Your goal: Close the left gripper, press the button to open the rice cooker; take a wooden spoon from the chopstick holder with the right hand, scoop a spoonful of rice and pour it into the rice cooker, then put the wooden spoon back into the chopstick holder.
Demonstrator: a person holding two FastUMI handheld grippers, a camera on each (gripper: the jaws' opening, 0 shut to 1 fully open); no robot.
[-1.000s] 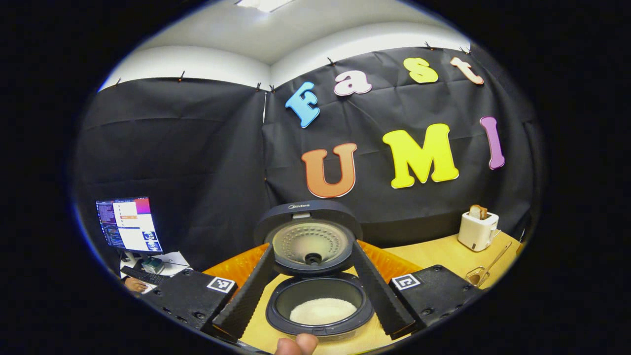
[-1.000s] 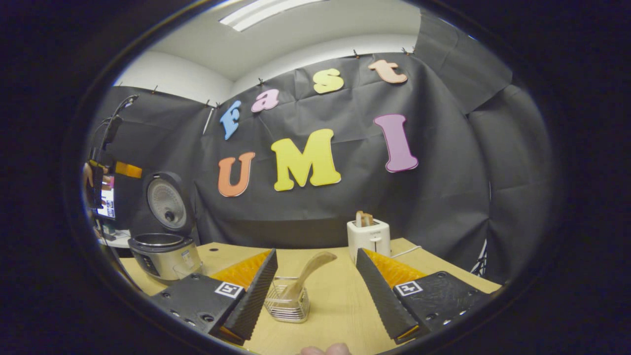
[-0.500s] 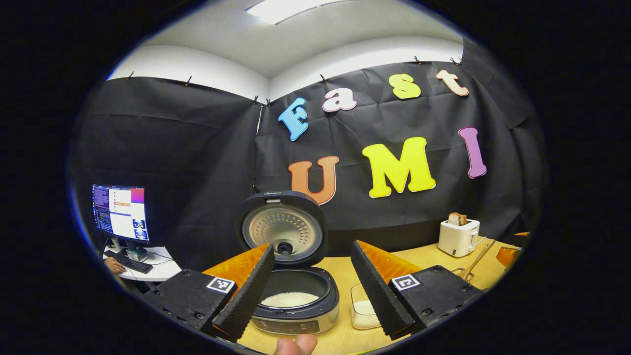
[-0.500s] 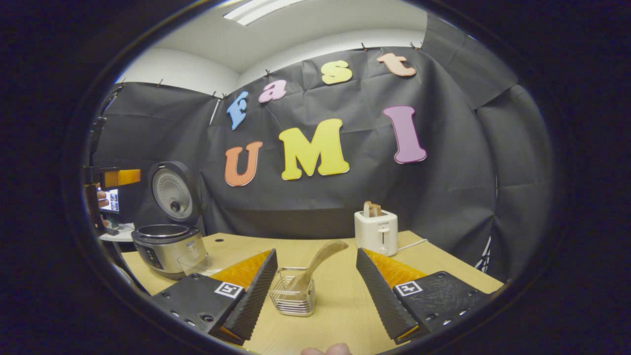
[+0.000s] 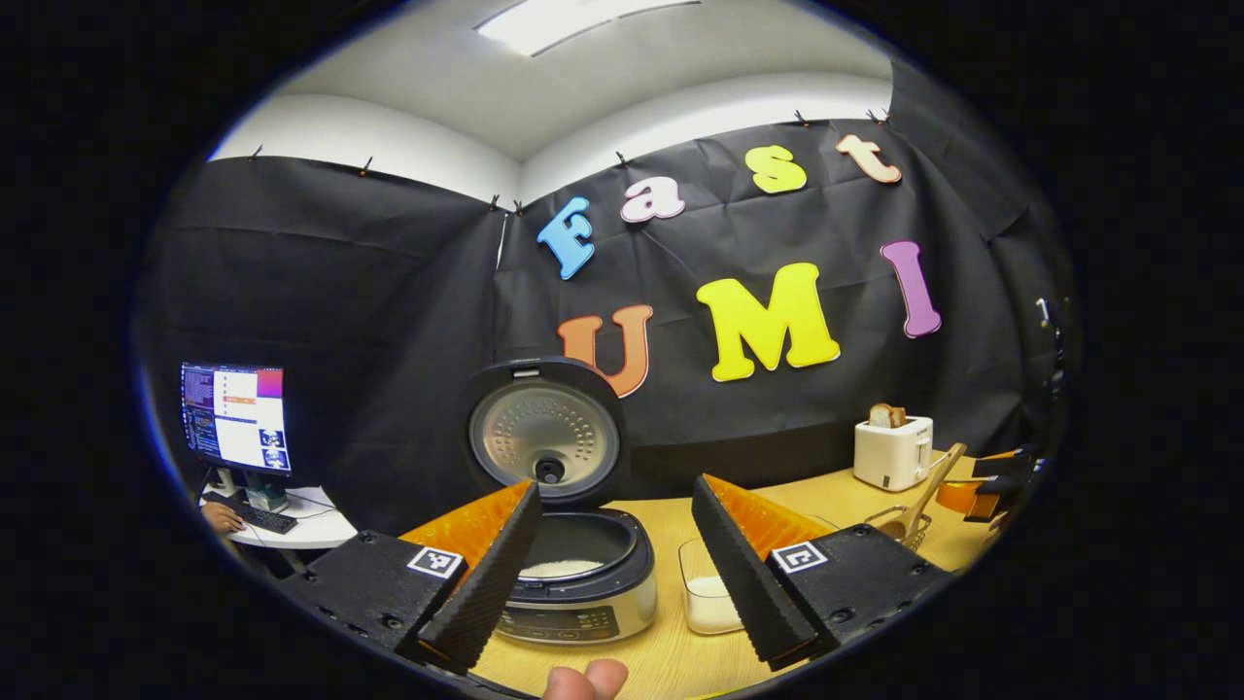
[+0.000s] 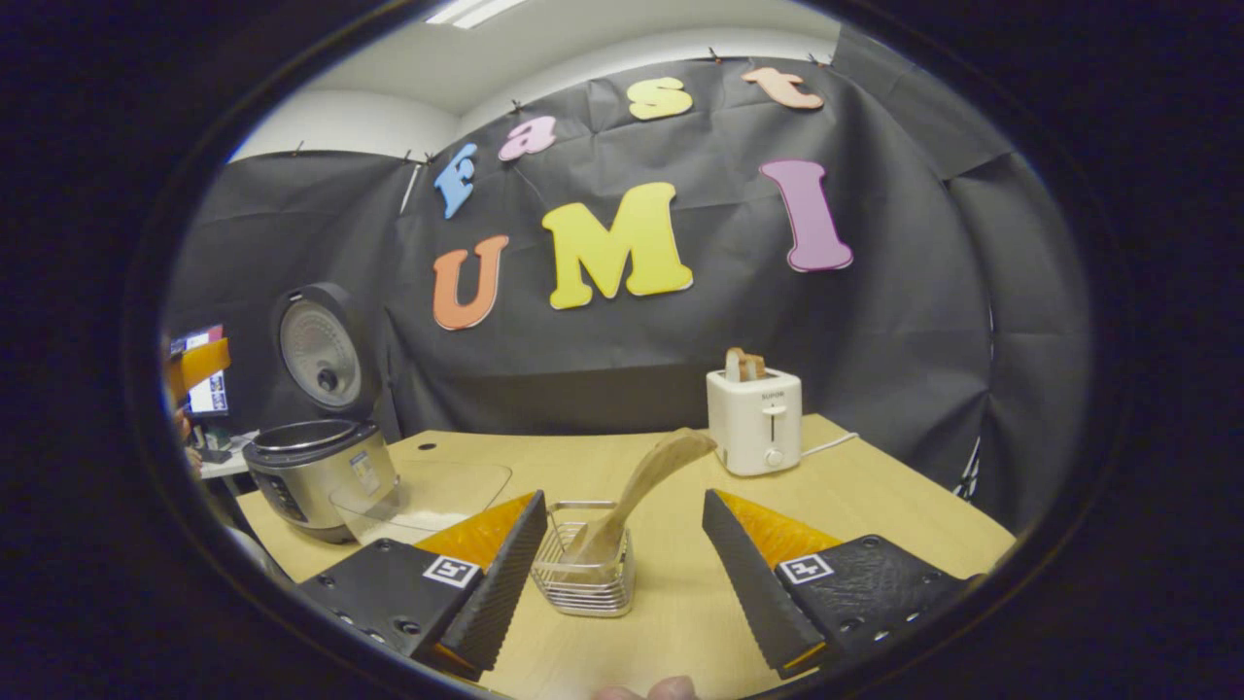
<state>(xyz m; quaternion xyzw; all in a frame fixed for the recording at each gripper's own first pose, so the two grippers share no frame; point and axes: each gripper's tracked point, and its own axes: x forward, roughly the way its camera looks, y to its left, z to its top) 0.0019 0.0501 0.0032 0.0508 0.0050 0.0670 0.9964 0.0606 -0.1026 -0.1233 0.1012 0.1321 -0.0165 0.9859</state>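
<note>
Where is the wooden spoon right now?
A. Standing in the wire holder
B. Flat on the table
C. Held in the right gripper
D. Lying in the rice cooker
A: the spoon stands tilted in the holder, ahead of the open right gripper.

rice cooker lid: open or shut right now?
Open. The rice cooker has its lid swung upright, its perforated inner face showing, and white rice lies in the pot.

white two-slot toaster (image 6: 754, 420) held toast, far ahead-right | lit computer monitor (image 5: 234, 417) stood far left on white desk (image 5: 301, 526)
</note>
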